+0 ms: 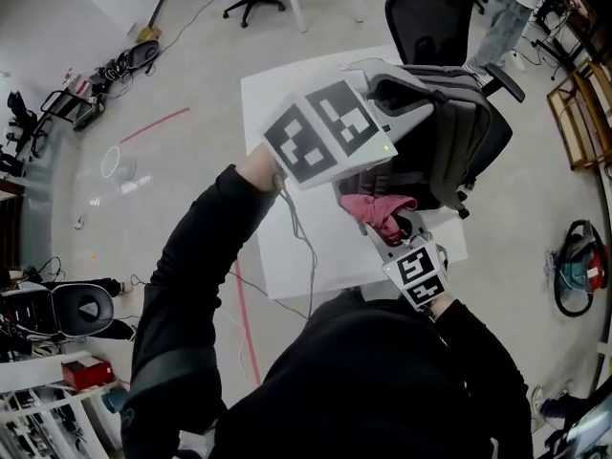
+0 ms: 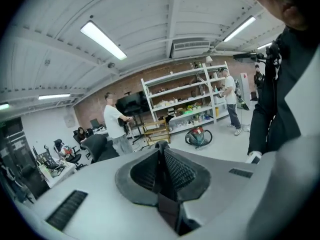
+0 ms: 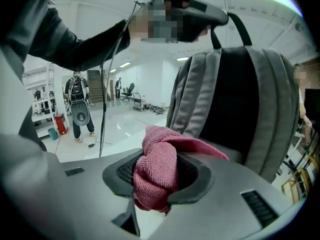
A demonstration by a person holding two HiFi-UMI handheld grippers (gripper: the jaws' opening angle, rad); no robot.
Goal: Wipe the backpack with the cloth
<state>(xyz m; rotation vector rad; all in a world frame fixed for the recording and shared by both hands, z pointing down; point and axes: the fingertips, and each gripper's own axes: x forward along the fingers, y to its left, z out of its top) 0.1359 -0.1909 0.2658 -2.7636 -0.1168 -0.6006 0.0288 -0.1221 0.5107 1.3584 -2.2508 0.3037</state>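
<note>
- Nearest the head camera are the person's black-sleeved arms, each one carrying a gripper over a white table (image 1: 287, 94).
- The right gripper (image 1: 397, 226) (image 3: 155, 156) is low and closest to the body. Its claw is clamped on a bunched pink cloth (image 1: 378, 213) (image 3: 155, 171), which bulges out between the jaws.
- The cloth sits just in front of the lower back panel of the backpack (image 1: 449, 132) (image 3: 235, 94). Whether it touches the fabric cannot be told.
- The left gripper (image 1: 397, 103) (image 2: 161, 149) (image 3: 200, 19) is higher up, at the top of the backpack, and its large marker cube faces the head camera.
- Its jaws are almost together and pinch a thin dark strip. The right gripper view shows this gripper at the backpack's black top handle.
- The backpack is grey, with a black back panel and two grey shoulder straps. It stands upright over the far right part of the table. Whether its base rests on the table cannot be told.
- Beyond the table stands a black office chair (image 1: 430, 17).
- Farther off on the pale floor is a vacuum cleaner (image 1: 579, 275) (image 2: 197, 135).
- At the far brick wall are white shelves (image 2: 190, 94), with a person in a white shirt (image 2: 116, 124) to their left.
</note>
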